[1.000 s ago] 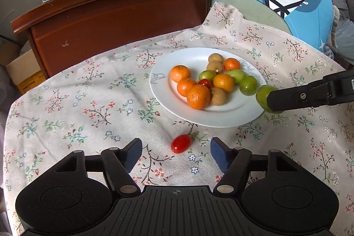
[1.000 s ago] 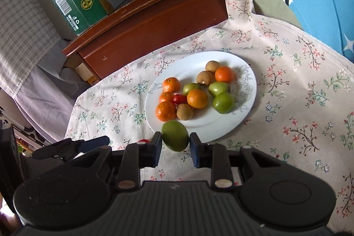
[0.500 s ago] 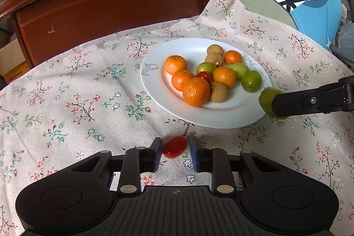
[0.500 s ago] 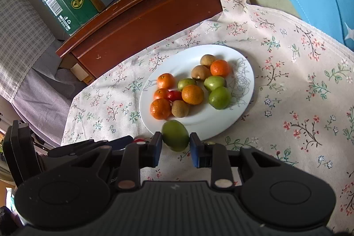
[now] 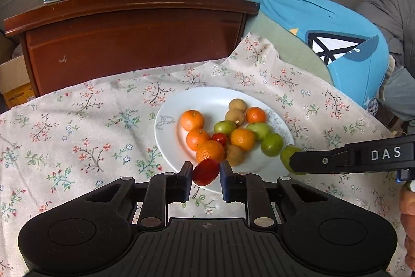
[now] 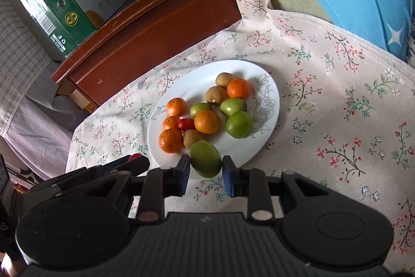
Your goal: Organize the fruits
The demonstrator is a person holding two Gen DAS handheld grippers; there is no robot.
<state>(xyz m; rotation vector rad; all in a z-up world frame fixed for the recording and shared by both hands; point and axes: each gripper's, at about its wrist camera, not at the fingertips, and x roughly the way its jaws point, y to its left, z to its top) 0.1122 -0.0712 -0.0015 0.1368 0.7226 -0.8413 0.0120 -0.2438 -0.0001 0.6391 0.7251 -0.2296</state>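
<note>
Soft daylight, sharp centre, fisheye-warped edges, faint shadows.

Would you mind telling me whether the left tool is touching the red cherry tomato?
Touching. The left wrist view shows the left tool shut on the cherry tomato, both pads pressed against its sides.

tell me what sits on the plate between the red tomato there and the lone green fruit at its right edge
An orange mandarin sits between the red tomato and the green fruit on the plate, clearest in the right wrist view.

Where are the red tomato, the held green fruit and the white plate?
red tomato [image 5: 205, 171], left wrist view, its middle.
green fruit [image 6: 205, 159], right wrist view, its middle.
white plate [image 6: 269, 105], right wrist view, bare patterned rim.
</note>
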